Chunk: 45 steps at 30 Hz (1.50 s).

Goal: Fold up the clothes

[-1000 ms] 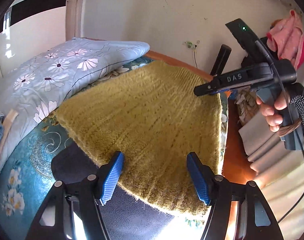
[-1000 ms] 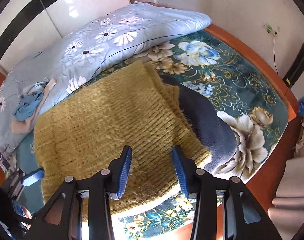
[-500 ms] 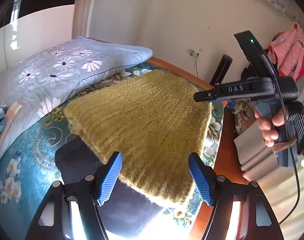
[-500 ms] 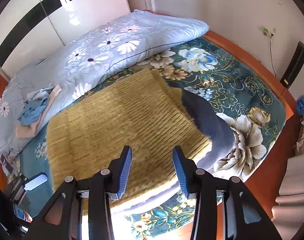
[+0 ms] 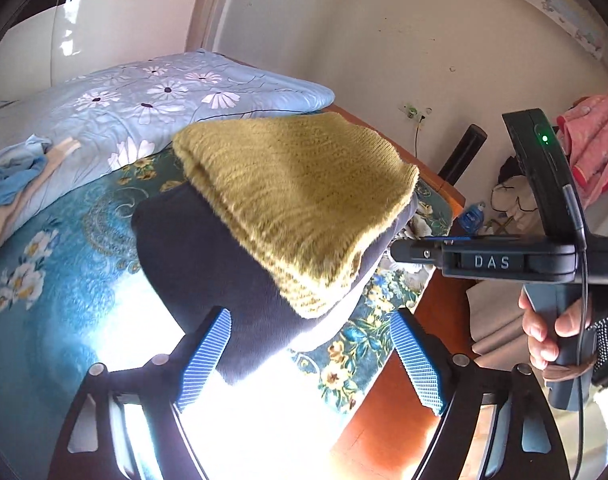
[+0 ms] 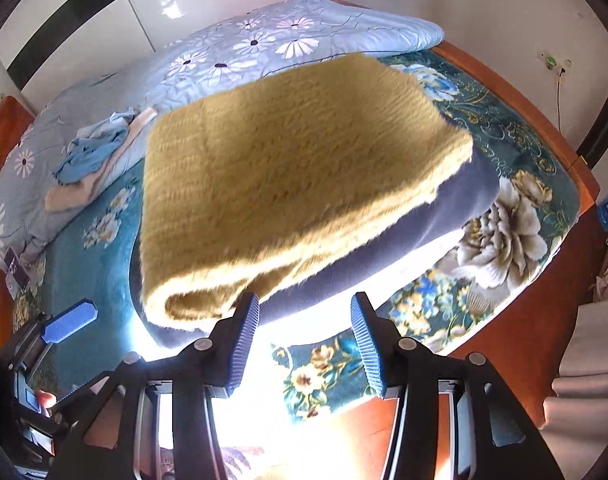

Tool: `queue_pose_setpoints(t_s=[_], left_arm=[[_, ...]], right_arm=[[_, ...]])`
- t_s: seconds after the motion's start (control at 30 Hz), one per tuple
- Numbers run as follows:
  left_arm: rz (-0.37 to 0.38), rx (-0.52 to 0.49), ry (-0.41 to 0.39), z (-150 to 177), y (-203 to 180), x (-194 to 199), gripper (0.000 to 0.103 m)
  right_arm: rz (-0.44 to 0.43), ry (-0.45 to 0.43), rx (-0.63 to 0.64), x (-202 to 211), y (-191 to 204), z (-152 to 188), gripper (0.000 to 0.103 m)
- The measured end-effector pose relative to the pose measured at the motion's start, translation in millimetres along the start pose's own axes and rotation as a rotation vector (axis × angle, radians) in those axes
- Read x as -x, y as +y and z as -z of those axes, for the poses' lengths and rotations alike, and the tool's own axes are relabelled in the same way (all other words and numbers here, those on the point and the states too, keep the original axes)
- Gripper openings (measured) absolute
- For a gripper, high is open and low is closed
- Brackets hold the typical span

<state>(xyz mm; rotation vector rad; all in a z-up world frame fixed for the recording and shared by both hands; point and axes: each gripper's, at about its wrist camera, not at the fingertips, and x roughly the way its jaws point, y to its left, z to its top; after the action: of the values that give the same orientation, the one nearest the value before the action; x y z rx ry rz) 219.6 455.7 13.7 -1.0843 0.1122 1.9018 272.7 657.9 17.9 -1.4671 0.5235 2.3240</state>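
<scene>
Mustard knit sweater point(image 6: 287, 176), folded, fills the middle of the frame on top of a dark blue garment point(image 6: 388, 248) on the flowered bedspread point(image 6: 504, 216). At lower left my left gripper point(image 5: 310, 354) stands wide and empty; at the bottom centre of its own view my right gripper point(image 6: 306, 346) gapes empty too.

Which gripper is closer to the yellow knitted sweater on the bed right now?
Right. The right gripper sits at the yellow sweater's folded near edge, jaws open. The left gripper hangs back over the dark garment beneath it, short of the knit.
</scene>
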Motion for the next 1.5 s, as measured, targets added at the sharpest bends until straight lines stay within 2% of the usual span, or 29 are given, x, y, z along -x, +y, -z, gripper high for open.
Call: queue_pose_setpoints(t_s=[0.13, 0.2, 0.43, 0.57, 0.83, 0.9, 0.93, 1.23, 1.3, 1.37, 1.5], left_arm=[[-0.022, 0.048, -0.006, 13, 4, 8, 0.101], [-0.028, 0.068, -0.021, 18, 6, 14, 0.103], [-0.065, 0.120, -0.055, 27, 12, 30, 0.103], [-0.097, 0.140, -0.081, 30, 19, 31, 0.103], [-0.185, 0.177, -0.028, 42, 26, 7, 0.103], [-0.221, 0.165, -0.017, 45, 26, 3, 0.103], [-0.228, 0.163, -0.014, 45, 27, 1, 0.103], [-0.236, 0.191, -0.002, 47, 29, -3, 0.103], [-0.243, 0.200, -0.007, 47, 29, -2, 0.103], [-0.246, 0.212, -0.008, 48, 30, -1, 0.103], [-0.252, 0.223, -0.007, 48, 30, -1, 0.103]], right_arm=[[0.015, -0.005, 0.017, 2, 10, 17, 0.050], [0.019, -0.021, 0.028, 5, 15, 23, 0.050], [0.032, -0.075, 0.092, 10, 42, 32, 0.052], [0.003, -0.086, 0.131, 0, 51, 31, 0.056], [-0.048, -0.086, 0.199, -21, 64, 32, 0.056], [-0.056, -0.072, 0.209, -28, 64, 35, 0.069], [-0.059, -0.067, 0.213, -31, 64, 36, 0.081], [-0.053, -0.060, 0.202, -32, 58, 37, 0.083], [-0.051, -0.060, 0.198, -30, 55, 37, 0.086], [-0.047, -0.064, 0.193, -27, 53, 37, 0.095], [-0.042, -0.068, 0.195, -24, 54, 36, 0.097]])
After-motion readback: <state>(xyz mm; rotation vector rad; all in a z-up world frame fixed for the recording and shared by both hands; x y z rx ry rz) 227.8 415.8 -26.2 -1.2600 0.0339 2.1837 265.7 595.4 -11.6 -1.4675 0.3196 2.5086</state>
